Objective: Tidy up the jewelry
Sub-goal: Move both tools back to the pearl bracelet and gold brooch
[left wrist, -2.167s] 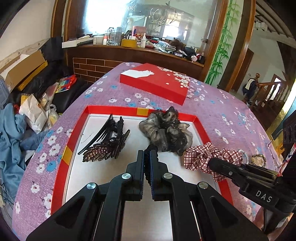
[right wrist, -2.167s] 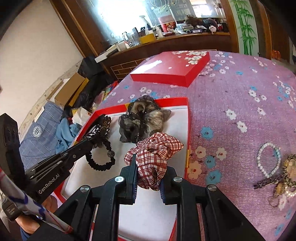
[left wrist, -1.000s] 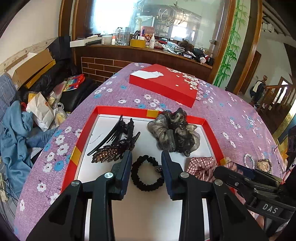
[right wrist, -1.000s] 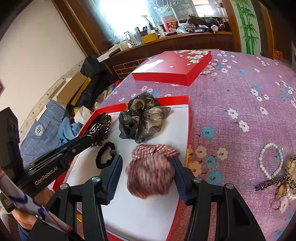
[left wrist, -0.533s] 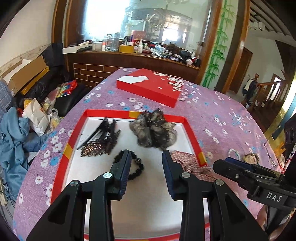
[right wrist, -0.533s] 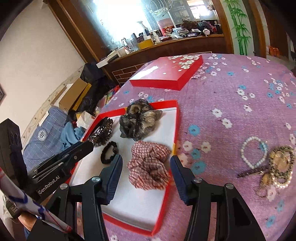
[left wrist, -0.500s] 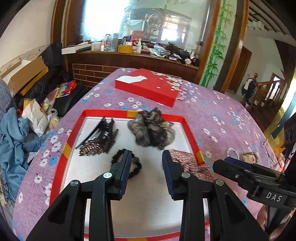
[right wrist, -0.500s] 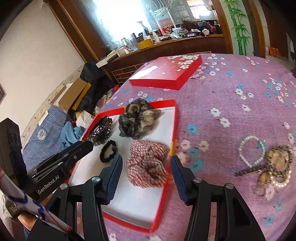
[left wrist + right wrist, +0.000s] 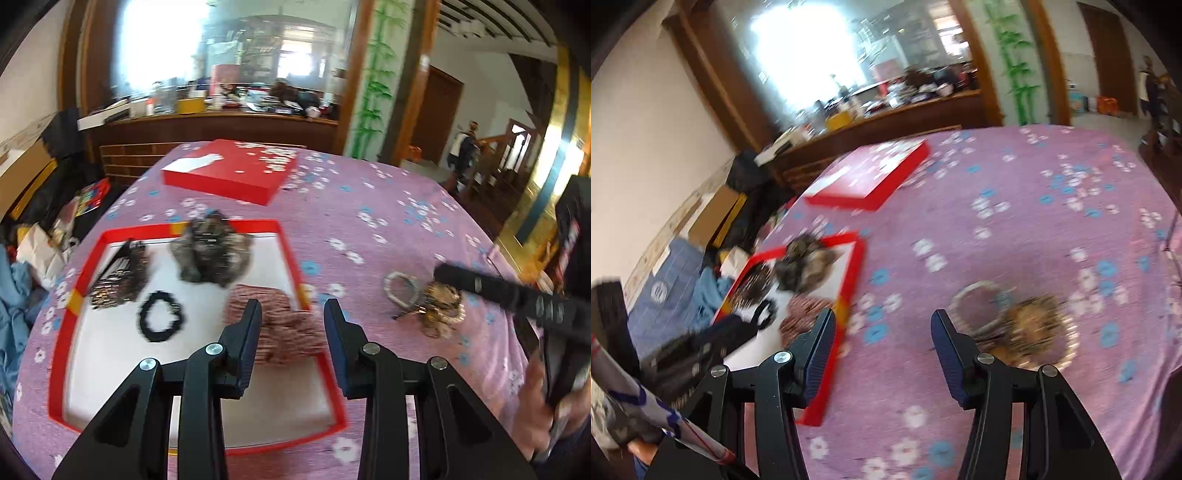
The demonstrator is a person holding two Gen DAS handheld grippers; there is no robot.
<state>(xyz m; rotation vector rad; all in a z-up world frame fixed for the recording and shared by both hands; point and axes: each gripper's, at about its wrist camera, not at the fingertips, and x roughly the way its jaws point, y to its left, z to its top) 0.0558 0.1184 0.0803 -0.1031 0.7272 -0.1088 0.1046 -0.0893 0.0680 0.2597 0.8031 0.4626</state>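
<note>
A red-rimmed white tray lies on the purple flowered cloth. In it are dark hair clips, a grey-brown scrunchie, a black bead band and a red plaid scrunchie. My left gripper hangs open above the plaid scrunchie with nothing held. On the bare cloth to the right lies a blurred heap of jewelry with a pearl bracelet. My right gripper is open and empty, its right finger beside that heap.
A flat red lid lies at the far side of the table. Clothes, bags and boxes crowd the floor to the left. A wooden counter full of clutter stands behind. A hand holds the right gripper.
Both grippers have swung right, away from the tray's middle. The plaid scrunchie stays in the tray where the right gripper left it. The jewelry heap has come close to the right gripper.
</note>
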